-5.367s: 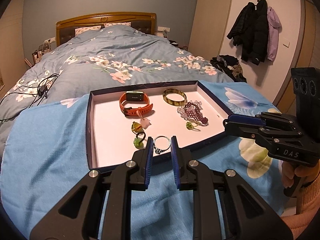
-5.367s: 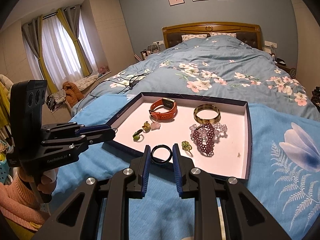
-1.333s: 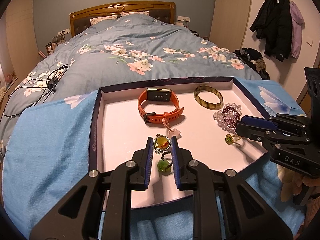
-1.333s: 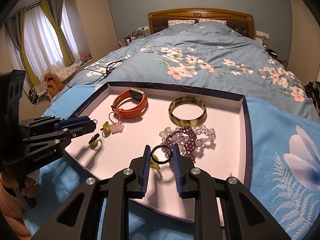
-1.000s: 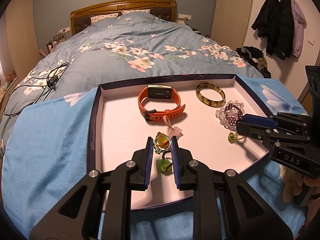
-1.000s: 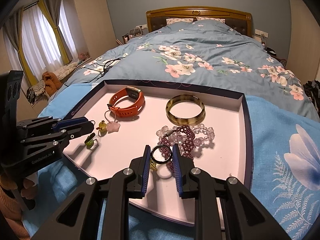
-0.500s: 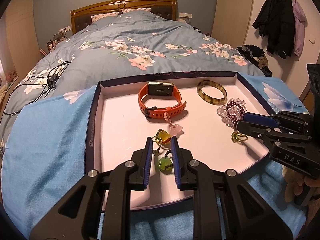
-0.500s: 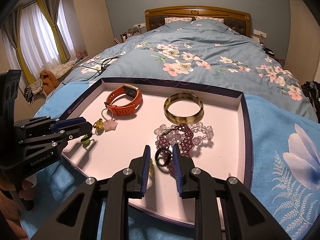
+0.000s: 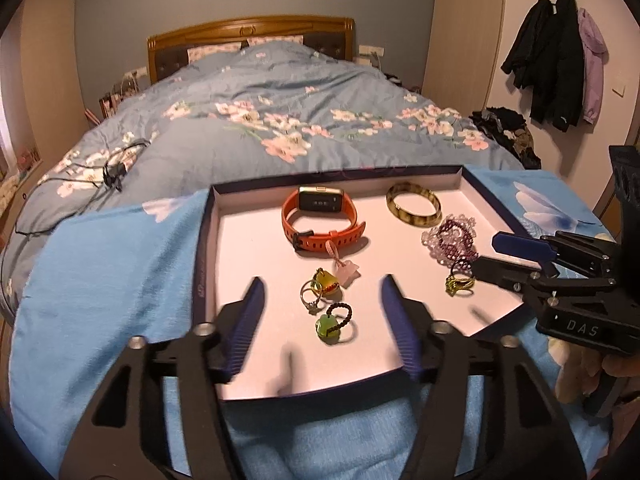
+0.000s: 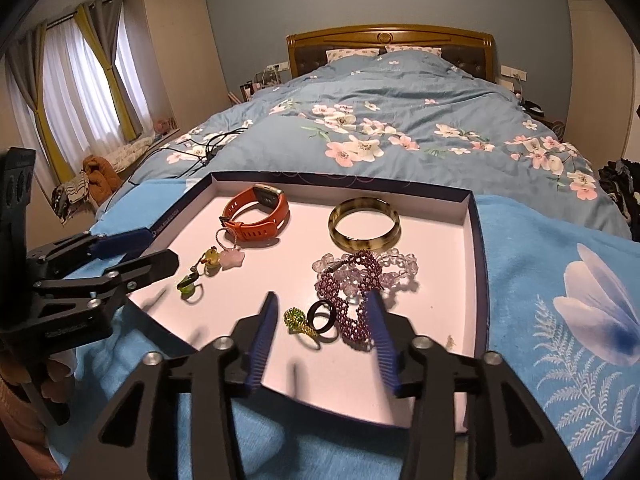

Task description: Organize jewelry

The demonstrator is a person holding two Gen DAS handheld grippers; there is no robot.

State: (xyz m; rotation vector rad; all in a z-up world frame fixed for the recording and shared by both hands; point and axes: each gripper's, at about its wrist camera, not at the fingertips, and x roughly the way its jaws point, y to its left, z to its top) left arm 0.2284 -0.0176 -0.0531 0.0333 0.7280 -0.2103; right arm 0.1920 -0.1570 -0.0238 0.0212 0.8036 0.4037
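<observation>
Left wrist view showed the left gripper (image 9: 322,306) low in the frame, its jaws just opened wide and pressing on nothing. Between them, on the pale floor of the shallow tray (image 9: 208,248), lay a silver ring (image 9: 310,298) and a green bead charm (image 9: 329,326), both free of the pads. An orange watch (image 9: 320,216) sat at upper centre, a mottled bangle (image 9: 414,204) to its right. Right wrist view had the right gripper (image 10: 322,330) likewise released, jaws just parted. A black ring (image 10: 323,317) stood between them at lower centre, seemingly leaning on the purple bead bracelet (image 10: 352,276), with a green ring (image 10: 298,320) just left of it.
</observation>
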